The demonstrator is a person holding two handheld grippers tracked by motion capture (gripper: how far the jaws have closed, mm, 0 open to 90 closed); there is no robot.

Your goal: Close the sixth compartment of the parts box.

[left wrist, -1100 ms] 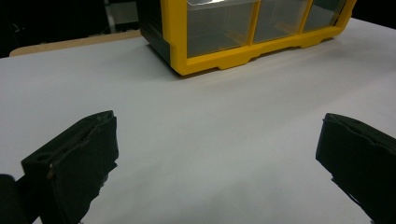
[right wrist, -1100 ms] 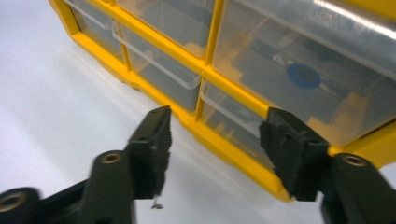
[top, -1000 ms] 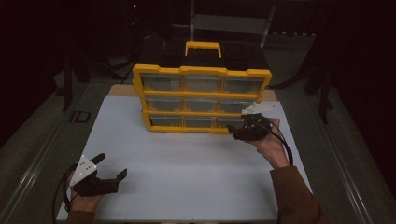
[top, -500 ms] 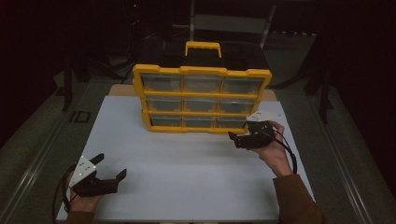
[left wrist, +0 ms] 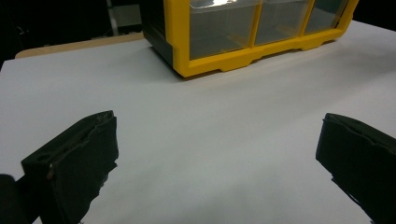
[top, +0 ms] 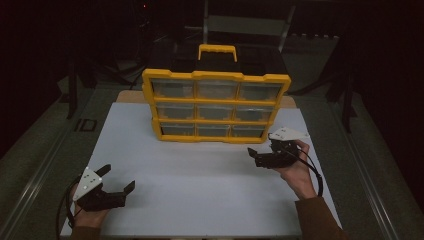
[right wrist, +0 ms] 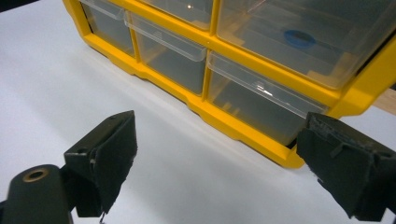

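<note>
Left hand [top: 90, 212]: enters from the bottom left corner of the high view, wrapped around the rear of its gripper.
Left gripper [top: 120, 180]: held low and level, jaws pointing forward and to the right; jaws spread wide, nothing between them.
Left gripper plate: grey, three-cornered, facing up.
Right forearm [top: 320, 222]: rises from the bottom right, brown sleeve to the wrist.
Right hand [top: 297, 167]: cups its gripper from below and behind.
Right gripper [top: 253, 154]: points leftward, jaws have just been opening; they stand wide, nothing between them.
</note>
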